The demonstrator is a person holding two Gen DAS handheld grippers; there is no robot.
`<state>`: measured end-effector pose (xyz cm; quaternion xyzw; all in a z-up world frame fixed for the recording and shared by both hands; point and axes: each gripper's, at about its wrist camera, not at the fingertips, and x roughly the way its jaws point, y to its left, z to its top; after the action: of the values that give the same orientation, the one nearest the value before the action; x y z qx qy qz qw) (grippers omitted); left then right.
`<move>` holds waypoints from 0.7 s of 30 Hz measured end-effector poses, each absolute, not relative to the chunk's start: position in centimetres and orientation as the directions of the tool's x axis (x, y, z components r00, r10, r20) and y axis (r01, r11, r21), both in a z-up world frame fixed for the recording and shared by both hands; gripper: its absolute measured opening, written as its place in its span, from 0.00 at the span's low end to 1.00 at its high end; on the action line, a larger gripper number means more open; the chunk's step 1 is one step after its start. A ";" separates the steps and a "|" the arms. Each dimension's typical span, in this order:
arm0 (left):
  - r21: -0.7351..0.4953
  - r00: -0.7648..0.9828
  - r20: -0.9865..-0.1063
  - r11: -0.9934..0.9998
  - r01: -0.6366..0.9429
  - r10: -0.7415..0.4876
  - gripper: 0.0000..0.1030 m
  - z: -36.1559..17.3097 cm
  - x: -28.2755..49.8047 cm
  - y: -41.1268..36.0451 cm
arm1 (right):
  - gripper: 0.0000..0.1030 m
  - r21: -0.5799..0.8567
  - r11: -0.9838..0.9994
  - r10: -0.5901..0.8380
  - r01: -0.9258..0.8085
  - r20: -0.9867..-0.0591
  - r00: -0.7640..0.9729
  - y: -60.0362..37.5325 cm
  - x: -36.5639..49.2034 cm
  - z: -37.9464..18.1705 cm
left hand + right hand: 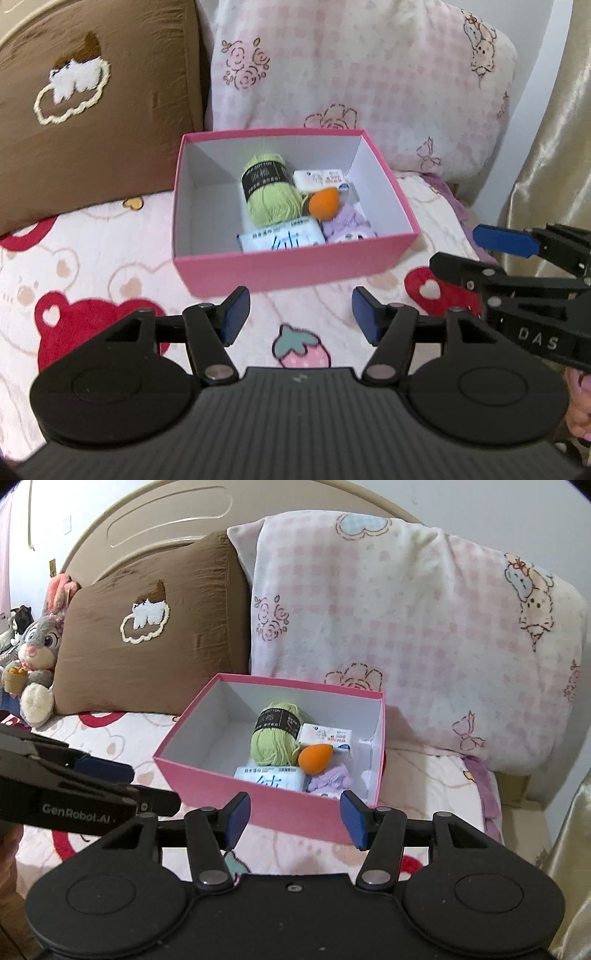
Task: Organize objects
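Five items sit in the pink box (291, 273): green yarn skein (266, 192), orange sponge egg (324, 202), white tissue pack (280, 240), small white packet (320, 178), lilac fabric piece (345, 225). All are crowded to the right half; the left half is bare.

Left tool (299, 314): jaws partly apart, nothing between the pads. Right tool (295, 814): same, moderate gap, empty. Both hang short of the box's near wall, not touching it. Nothing loose is visible on the bed (110, 266), so my read is that the sorting is done or nearly done.

If the next step is closing or moving the box, no lid is in view, so look for it first. For a lift, grip opposite walls with both tools, pads square on the cardboard rim, and squeeze lightly; thin card will buckle. Keep it level, since the egg can roll.

Surface: soft bedspread with a red bear and strawberry print; the box could tip on it. Behind it are a brown pillow (147, 642) and a pink check blanket (406, 627) against the headboard. A plush rabbit (37, 653) sits far left and a gold curtain (546, 147) hangs at right.
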<state>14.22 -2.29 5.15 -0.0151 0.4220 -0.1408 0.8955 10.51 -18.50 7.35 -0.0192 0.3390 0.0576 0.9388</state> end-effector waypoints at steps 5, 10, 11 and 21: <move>-0.175 0.594 -0.754 0.957 0.230 -0.281 0.59 5.9 11.9 -1.3 | 0.60 -0.004 0.995 0.072 -0.099 -0.655 0.752 -18.0 8.7 8.1; -0.189 0.582 -0.763 0.958 0.215 -0.281 0.60 6.3 10.4 -0.4 | 0.69 -0.018 0.995 0.062 -0.097 -0.655 0.753 -17.4 6.8 8.4; -0.190 0.579 -0.767 0.960 0.208 -0.277 0.60 6.3 10.1 -0.2 | 0.72 -0.021 0.995 0.058 -0.095 -0.658 0.751 -17.3 6.5 8.5; -0.161 0.558 -0.789 0.963 0.215 -0.256 0.80 6.1 8.2 0.4 | 0.92 0.001 0.999 0.040 -0.054 -0.690 0.723 -16.6 5.0 7.8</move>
<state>8.25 0.45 6.07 -0.0229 0.4505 -0.1335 0.8824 4.97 -16.61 7.80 -0.0098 0.3713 0.0253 0.9281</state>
